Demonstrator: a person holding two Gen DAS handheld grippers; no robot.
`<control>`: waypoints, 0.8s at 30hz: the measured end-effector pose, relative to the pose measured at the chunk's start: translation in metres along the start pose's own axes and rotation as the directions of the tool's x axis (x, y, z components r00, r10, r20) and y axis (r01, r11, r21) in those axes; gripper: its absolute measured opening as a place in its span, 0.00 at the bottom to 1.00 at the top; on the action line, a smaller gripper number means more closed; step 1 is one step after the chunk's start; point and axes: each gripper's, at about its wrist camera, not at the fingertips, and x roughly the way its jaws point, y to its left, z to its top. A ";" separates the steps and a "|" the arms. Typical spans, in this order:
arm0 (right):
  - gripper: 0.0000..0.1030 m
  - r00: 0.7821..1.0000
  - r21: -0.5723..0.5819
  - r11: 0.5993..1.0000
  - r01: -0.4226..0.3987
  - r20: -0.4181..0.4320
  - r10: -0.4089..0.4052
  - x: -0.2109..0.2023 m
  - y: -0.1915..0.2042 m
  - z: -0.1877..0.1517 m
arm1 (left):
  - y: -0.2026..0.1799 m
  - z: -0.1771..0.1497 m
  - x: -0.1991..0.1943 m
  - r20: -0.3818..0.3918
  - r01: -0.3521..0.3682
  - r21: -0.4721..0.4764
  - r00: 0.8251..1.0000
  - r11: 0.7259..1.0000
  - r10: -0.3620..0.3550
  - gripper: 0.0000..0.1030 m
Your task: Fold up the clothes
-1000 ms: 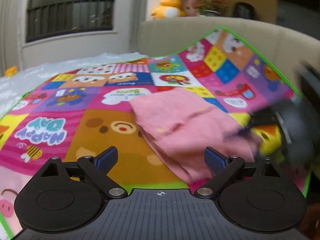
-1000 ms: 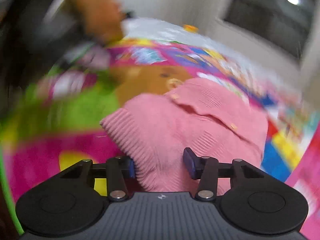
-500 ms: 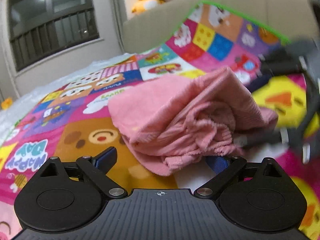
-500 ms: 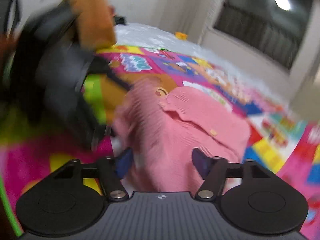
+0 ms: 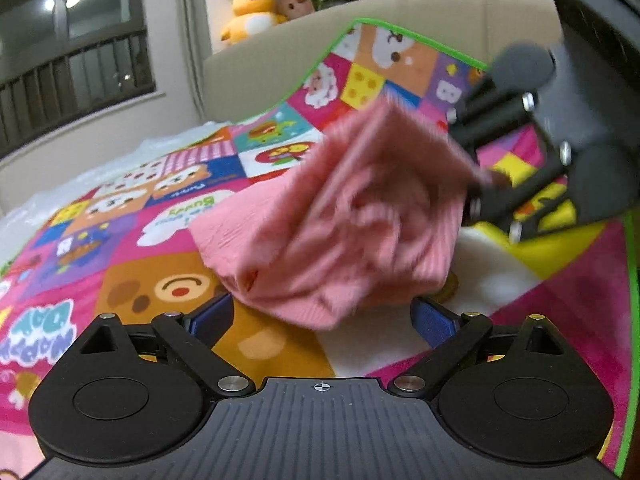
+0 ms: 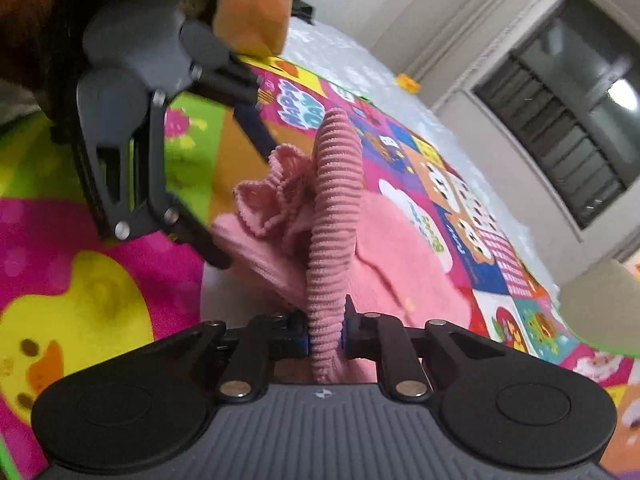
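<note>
A pink ribbed knit garment (image 5: 340, 220) hangs bunched and partly lifted off the cartoon play mat (image 5: 120, 240). In the right wrist view my right gripper (image 6: 326, 336) is shut on the garment's ribbed edge (image 6: 334, 216), which stands up between the pads. The left wrist view shows that gripper (image 5: 472, 172) at the garment's upper right corner. My left gripper (image 5: 320, 318) is open, and the garment's lower fold hangs just above and between its blue pads (image 5: 212, 316). Seen from the right wrist, the left gripper (image 6: 246, 210) reaches in from the left, with the garment's frilled end between its spread fingers.
The mat (image 6: 100, 300) covers a bed and climbs the beige headboard (image 5: 440, 12). Plush toys (image 5: 250, 12) sit on a shelf behind. White bedding (image 6: 352, 68) lies beyond the mat, under a barred window (image 6: 560, 128). An orange sleeve (image 6: 252, 4) is at the top left.
My right gripper went from open to shut on the garment's ribbed edge and lifted it, so the flat folded garment is now bunched and raised. My left gripper stayed open and came closer.
</note>
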 end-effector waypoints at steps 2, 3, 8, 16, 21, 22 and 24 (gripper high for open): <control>0.13 0.999 -0.004 0.999 -0.043 -0.011 0.043 -0.005 -0.020 0.011 | 0.009 0.002 0.003 0.011 0.002 -0.043 1.000 0.999 -0.001 0.95; 0.13 0.998 -0.008 0.998 -0.059 -0.017 0.059 -0.002 -0.034 0.018 | 0.013 0.003 0.005 0.017 0.002 -0.064 1.000 0.998 -0.001 0.95; 0.14 0.984 -0.012 0.986 -0.166 -0.066 0.165 0.050 -0.095 0.046 | 0.034 0.014 0.016 0.053 0.003 -0.114 0.999 0.993 0.003 0.96; 0.46 0.976 0.045 0.980 -0.193 -0.096 0.197 0.148 -0.127 0.031 | 0.068 0.038 0.055 0.067 0.012 -0.167 0.998 0.986 -0.001 0.96; 0.69 0.987 0.210 0.971 -0.116 -0.083 0.136 0.153 -0.140 0.003 | 0.082 0.054 0.086 0.046 -0.027 -0.163 0.998 0.986 0.035 0.96; 0.73 0.989 0.242 0.965 -0.101 -0.082 0.124 0.154 -0.142 -0.002 | 0.086 0.056 0.089 0.043 -0.035 -0.164 0.998 0.986 0.042 0.96; 0.86 0.992 0.306 0.949 -0.069 -0.081 0.098 0.156 -0.147 -0.013 | 0.094 0.059 0.097 0.036 -0.040 -0.169 0.998 0.985 0.046 0.96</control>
